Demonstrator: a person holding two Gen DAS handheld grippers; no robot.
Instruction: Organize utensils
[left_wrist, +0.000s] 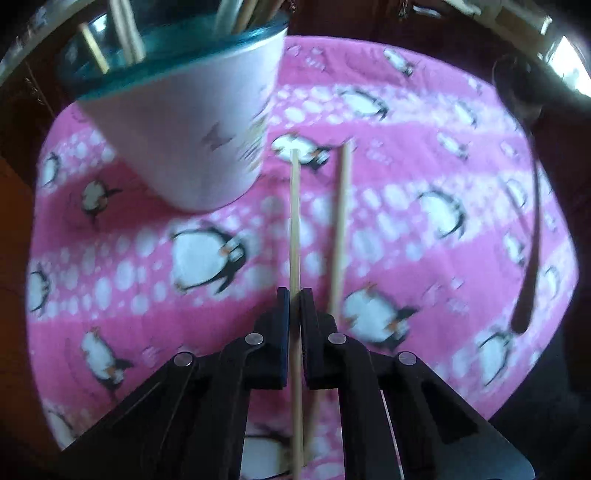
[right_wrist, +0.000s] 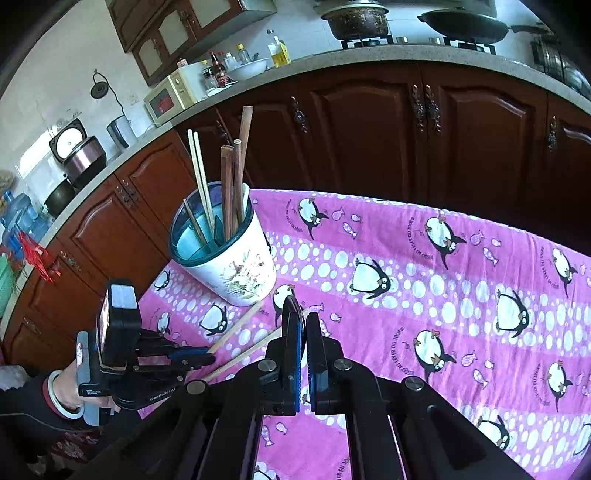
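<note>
In the left wrist view my left gripper (left_wrist: 294, 291) is shut on a pale wooden chopstick (left_wrist: 294, 221) that points toward the holder. A second chopstick (left_wrist: 341, 221) lies on the pink penguin cloth (left_wrist: 424, 166) just right of it. The white utensil holder (left_wrist: 192, 129) with a teal rim stands at the upper left and holds several chopsticks. A dark spoon (left_wrist: 533, 221) hangs at the right edge. In the right wrist view my right gripper (right_wrist: 306, 317) is shut, with a thin dark spoon (right_wrist: 293, 304) seen edge-on between its fingers. The left gripper (right_wrist: 211, 359) sits left of it, below the holder (right_wrist: 236, 266).
The cloth (right_wrist: 406, 314) covers a table whose far edge meets dark wooden cabinets (right_wrist: 369, 129). A counter behind carries a microwave (right_wrist: 170, 96), bottles and pots on a stove (right_wrist: 358, 22). A person's hand (right_wrist: 70, 395) holds the left gripper at the lower left.
</note>
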